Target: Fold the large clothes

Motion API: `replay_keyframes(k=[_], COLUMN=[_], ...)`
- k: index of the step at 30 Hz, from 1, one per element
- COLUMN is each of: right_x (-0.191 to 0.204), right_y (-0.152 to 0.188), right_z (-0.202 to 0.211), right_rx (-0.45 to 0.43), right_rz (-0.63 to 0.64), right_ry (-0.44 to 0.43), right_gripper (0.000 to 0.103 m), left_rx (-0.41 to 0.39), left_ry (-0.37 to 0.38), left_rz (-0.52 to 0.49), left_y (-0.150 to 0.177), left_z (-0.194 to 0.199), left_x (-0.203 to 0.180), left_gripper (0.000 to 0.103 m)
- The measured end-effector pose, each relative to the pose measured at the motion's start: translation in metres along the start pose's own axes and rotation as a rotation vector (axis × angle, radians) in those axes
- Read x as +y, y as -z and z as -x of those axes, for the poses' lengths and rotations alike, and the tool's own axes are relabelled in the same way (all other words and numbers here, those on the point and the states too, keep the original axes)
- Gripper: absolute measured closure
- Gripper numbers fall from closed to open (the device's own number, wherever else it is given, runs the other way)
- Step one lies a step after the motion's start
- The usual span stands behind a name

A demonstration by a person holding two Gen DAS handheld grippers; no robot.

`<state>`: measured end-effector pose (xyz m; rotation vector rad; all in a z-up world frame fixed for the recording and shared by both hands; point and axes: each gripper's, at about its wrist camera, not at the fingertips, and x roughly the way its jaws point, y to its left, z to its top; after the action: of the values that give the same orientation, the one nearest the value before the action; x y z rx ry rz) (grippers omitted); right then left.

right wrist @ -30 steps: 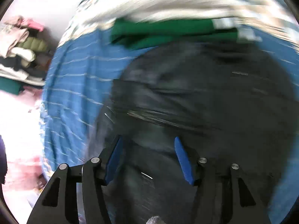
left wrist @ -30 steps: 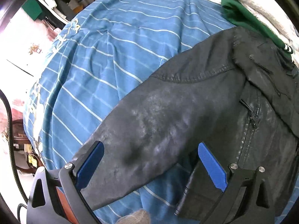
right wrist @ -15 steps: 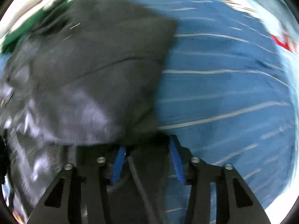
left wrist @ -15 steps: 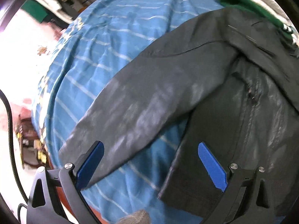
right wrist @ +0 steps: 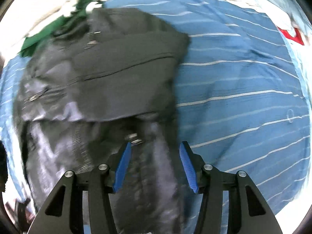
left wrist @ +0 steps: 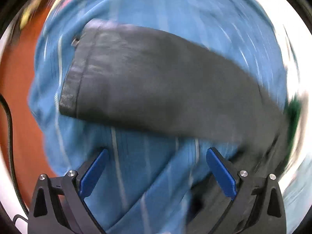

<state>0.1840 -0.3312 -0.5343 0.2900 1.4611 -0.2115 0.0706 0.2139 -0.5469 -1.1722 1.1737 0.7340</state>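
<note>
A black leather jacket (right wrist: 101, 81) lies on a bed with a blue white-striped cover (right wrist: 243, 97). In the left wrist view one sleeve (left wrist: 156, 81) stretches across the cover (left wrist: 156, 5), its cuff (left wrist: 72, 81) at the left. My left gripper (left wrist: 156, 167) is open and empty, just short of the sleeve, over bare cover. My right gripper (right wrist: 154, 163) is open, its fingers either side of a strip of the jacket with a metal snap (right wrist: 134, 138) just ahead of the left finger. The view is blurred.
A green garment (right wrist: 58, 25) and white bedding (right wrist: 39, 9) lie beyond the jacket's collar. A red and white item (right wrist: 290, 35) is at the far right. The bed edge and an orange-brown floor (left wrist: 17, 97) are at the left in the left wrist view.
The left gripper has swung left toward the cuff end of the sleeve. The right gripper moved to the jacket's right edge and its jaws have widened slightly.
</note>
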Motion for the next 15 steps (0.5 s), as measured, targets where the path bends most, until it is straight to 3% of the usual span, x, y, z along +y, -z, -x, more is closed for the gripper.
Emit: replay_keyframes(k=[2,4,5,6,7,10,11,12,15], right_x=[0.023,0.066,0.080,0.093,0.105,0.148,0.158,0.169,0.199], right_y=[-0.001,0.006,0.006,0.002,-0.001,-0.005,-0.006,-0.007,-0.014], right_z=[-0.006,-0.019,-0.024,-0.027,-0.029,-0.034,-0.036,-0.040,-0.047], right_rx=[0.006,0.012,0.006,-0.009,-0.027,-0.072,-0.081,-0.090,-0.120], right_rz=[0.037,0.064,0.079,0.090,0.111,0.177,0.187,0.193,0.207], right_ry=[-0.017,0.000,0.030,0.051,0.093,0.224,0.246,0.258,0.307], right_gripper=[0.049,0.048,0.041,0.026,0.019,0.015,0.015,0.015,0.015], left_rx=[-0.044,-0.100,-0.120,-0.150,-0.181,-0.259,-0.283,-0.312,-0.372], left_ry=[0.028,0.004,-0.013,-0.041,-0.084,-0.196,-0.225,-0.258,-0.294], left_rz=[0.126,0.235,0.258,0.279,0.277,0.200,0.154,0.095,-0.048], left_y=[-0.022,-0.047,-0.053,-0.061,-0.069,-0.095,-0.104,-0.115,-0.140], left_z=[-0.005,-0.005,-0.004,-0.001,0.003,0.012,0.014,0.018,0.032], left_x=[0.014,0.021,0.019,0.016,0.011,-0.010,-0.019,-0.030,-0.057], left_gripper=[0.001,0.001,0.001,0.005,0.011,0.042,0.071,0.085,0.092])
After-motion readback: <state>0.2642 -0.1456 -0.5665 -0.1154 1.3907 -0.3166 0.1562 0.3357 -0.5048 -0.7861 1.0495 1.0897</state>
